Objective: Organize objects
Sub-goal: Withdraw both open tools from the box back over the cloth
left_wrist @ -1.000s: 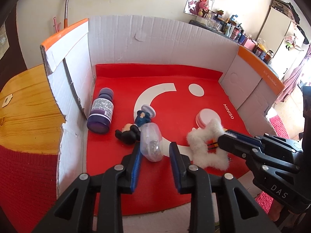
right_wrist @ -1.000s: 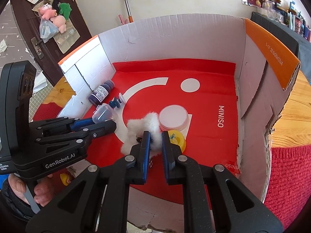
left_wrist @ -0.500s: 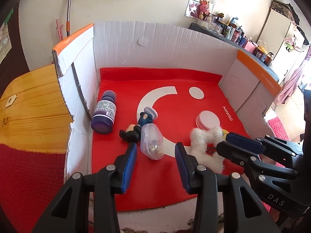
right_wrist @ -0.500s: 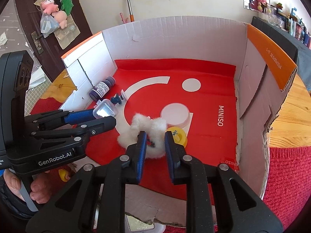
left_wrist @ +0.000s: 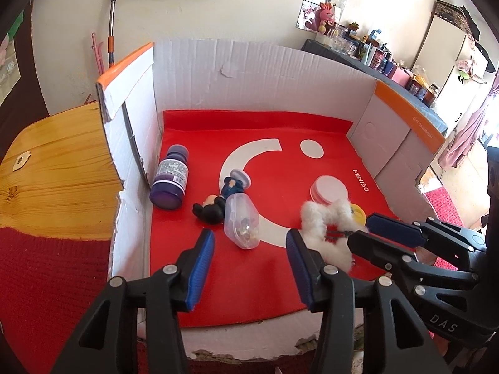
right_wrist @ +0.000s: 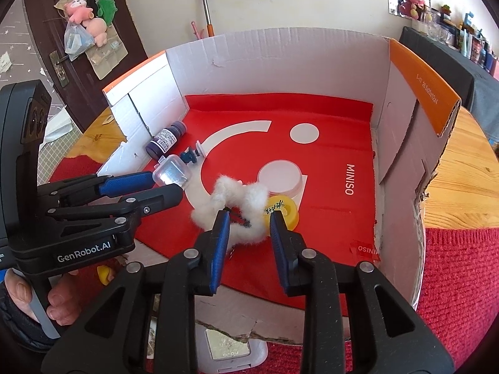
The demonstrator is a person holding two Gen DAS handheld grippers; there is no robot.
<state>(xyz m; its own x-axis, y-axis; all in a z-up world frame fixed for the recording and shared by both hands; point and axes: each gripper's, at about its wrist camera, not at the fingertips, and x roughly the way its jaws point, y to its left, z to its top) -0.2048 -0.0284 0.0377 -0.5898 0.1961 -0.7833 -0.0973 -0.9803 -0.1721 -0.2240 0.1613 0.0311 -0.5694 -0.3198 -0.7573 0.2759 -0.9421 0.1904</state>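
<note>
Your left tool (left_wrist: 248, 243) hangs over the near edge of the box (left_wrist: 265, 71) with its jaws spread; they have just been opening, and the clear case (left_wrist: 241, 222) lies free on the red mat (left_wrist: 312, 118) just beyond the tips, touching no pad. The case leans against a dark figurine (left_wrist: 218, 201), and a purple bottle (left_wrist: 171, 177) lies on its side near the left wall. Your right tool (right_wrist: 249, 222) is also parted, its jaws having just been opening, with the white fluffy ring (right_wrist: 230, 199) lying loose on the mat between and just past the tips. A yellow disc (right_wrist: 285, 207) sits touching the ring, beside a white lid (right_wrist: 280, 176). The box stands on a wooden tabletop (right_wrist: 461, 184).
</note>
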